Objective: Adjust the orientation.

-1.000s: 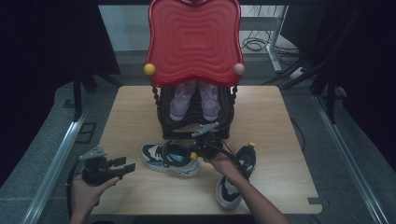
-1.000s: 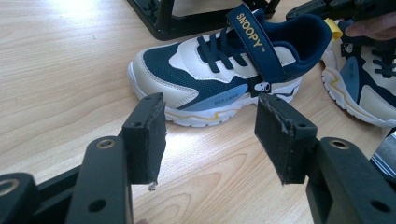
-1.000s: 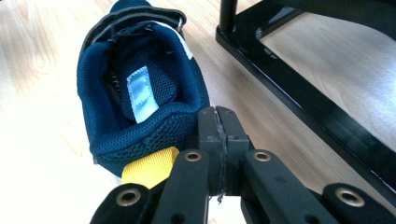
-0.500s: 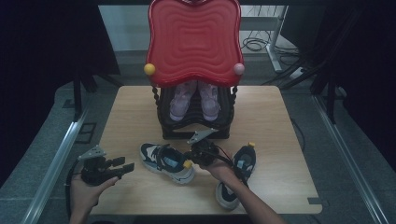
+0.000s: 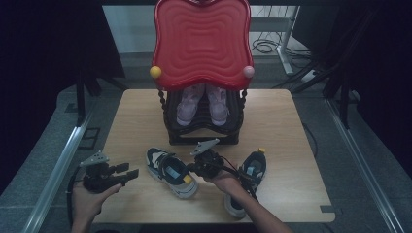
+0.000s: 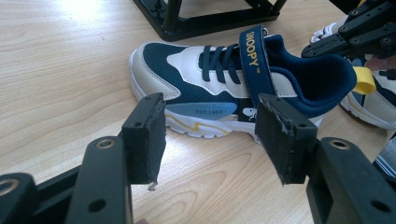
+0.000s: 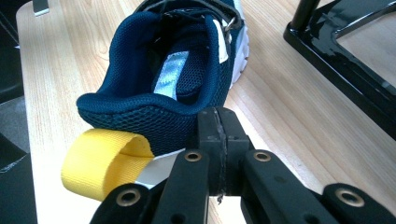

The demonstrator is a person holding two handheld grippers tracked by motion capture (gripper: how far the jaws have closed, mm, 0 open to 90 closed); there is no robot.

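Right tool [image 7: 218, 140]: jaws closed empty, touching navy sneaker [image 7: 177, 74] heel. Left tool [image 6: 212, 135]: jaws wide, empty, over desk [image 6: 60, 70].

Dim high view, dark surroundings, brighter gripper views, glare on table [image 6: 70, 56]

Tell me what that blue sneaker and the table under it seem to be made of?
The sneaker looks like navy woven mesh with smooth white, probably synthetic leather panels, a rubbery-looking white sole and a yellow woven-webbing heel loop. The table shows pale wood grain with a matte finish; solid wood or laminate is unclear.
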